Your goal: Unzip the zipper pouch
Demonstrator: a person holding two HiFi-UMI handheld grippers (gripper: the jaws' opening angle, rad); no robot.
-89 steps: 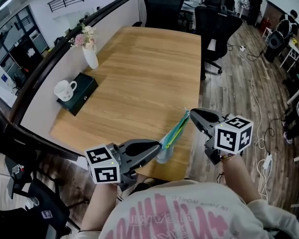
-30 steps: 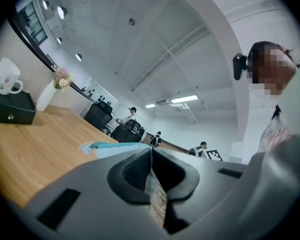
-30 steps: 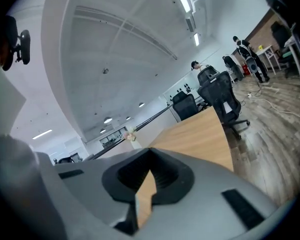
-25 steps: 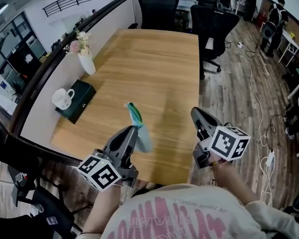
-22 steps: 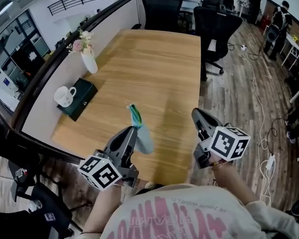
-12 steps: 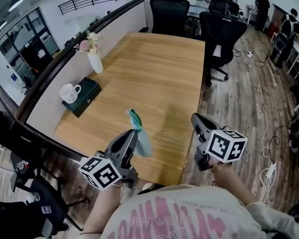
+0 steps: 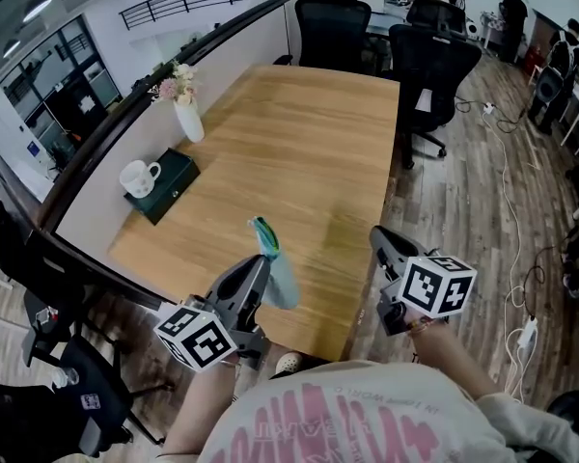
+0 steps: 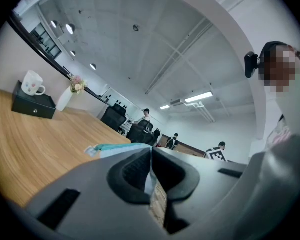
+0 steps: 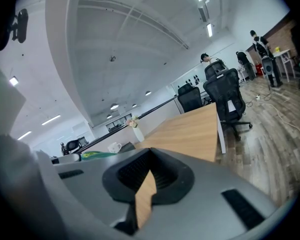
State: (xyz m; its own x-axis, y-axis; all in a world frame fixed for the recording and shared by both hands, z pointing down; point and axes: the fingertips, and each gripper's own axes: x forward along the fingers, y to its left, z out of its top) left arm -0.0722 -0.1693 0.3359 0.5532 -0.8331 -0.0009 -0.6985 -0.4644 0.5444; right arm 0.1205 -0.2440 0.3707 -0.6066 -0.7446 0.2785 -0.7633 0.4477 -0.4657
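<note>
Nearest is the person's white shirt with pink print (image 7: 367, 422), with a marker-cube gripper held out from each hand. The left claw (image 7: 261, 262) is clamped on the translucent pale-blue zipper pouch with a green zipper edge (image 7: 270, 257). In the left gripper view, the pouch's thin material (image 8: 115, 148) is pinched between the two dark pads of that claw (image 8: 151, 153) and sticks out past the tips. The pouch stands up from the claw above the near part of the light wooden rectangular tabletop (image 7: 299, 133), with its green edge uppermost.

The right claw (image 7: 376, 232) is near the tabletop's right edge, well apart from the pouch. In the right gripper view its jaws (image 9: 149, 155) are pressed together with nothing between them, and only the tabletop's wood shows through the slit.

Farther out on the left side of the tabletop lies a dark green flat box (image 7: 171, 175) with a white mug (image 7: 138, 177) on it. Beyond them stands a white vase of pink flowers (image 7: 188, 119). Past the far end of the tabletop are black office chairs (image 7: 333, 22). On the right, a brown plank floor (image 7: 463, 191) carries loose cables. People stand at the far side of the room, too small to make out.
</note>
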